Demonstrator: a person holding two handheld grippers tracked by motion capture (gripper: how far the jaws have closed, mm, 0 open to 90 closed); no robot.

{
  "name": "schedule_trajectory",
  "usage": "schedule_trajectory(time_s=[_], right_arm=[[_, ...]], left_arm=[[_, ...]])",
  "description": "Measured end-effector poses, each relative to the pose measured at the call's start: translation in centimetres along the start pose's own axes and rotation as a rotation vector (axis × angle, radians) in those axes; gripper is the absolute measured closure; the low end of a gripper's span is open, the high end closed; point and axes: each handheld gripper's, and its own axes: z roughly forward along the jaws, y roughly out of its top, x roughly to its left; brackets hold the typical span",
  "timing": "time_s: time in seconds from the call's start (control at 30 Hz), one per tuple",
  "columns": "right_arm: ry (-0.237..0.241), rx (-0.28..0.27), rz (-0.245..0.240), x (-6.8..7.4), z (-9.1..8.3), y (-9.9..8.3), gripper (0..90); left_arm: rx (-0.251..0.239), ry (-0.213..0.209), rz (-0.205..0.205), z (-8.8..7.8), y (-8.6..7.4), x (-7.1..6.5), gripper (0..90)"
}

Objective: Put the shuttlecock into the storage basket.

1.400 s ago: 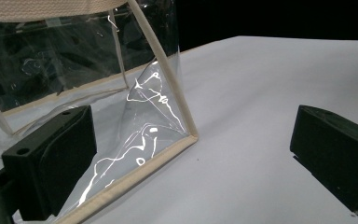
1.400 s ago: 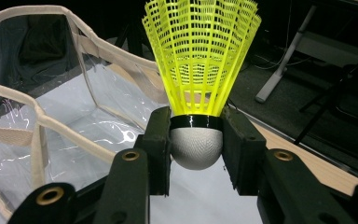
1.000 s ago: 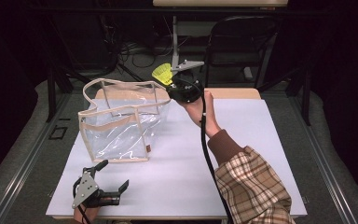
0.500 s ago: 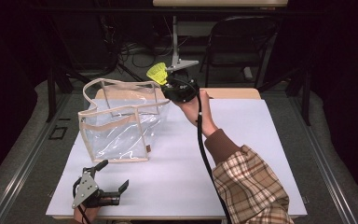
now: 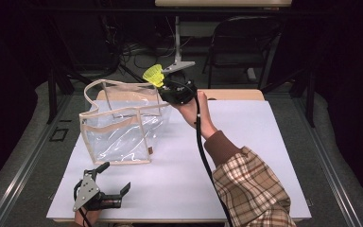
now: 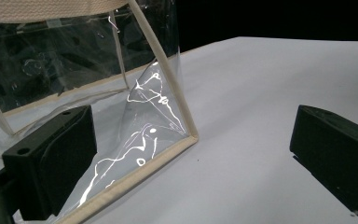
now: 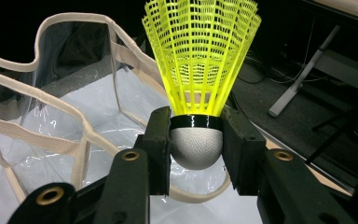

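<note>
overhead, a white table (image 5: 246, 156) sits in a dark room with a folding chair (image 5: 246, 42) beyond.
right gripper (image 7: 196, 140) pinches a yellow shuttlecock (image 7: 200, 70) above the clear bag (image 5: 123, 127); left gripper (image 5: 116, 189), jaws wide, rests near-left.

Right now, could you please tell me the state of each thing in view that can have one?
Clear bag: upright on the table, mouth open, nothing visible inside.
Yellow shuttlecock: clamped by its cork, skirt up, held above the bag's rim.
Right gripper: shut on the shuttlecock.
Left gripper: open, near the table's front edge, holding nothing.
</note>
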Motion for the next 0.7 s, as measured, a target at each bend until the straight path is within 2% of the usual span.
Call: schedule_trajectory(time_s=[0.7], right_arm=[[0.041, 0.018, -0.028, 1.0, 1.2, 0.2, 65.4]], left_arm=[[-0.001, 0.003, -0.001, 0.0, 0.0, 0.1, 0.7]])
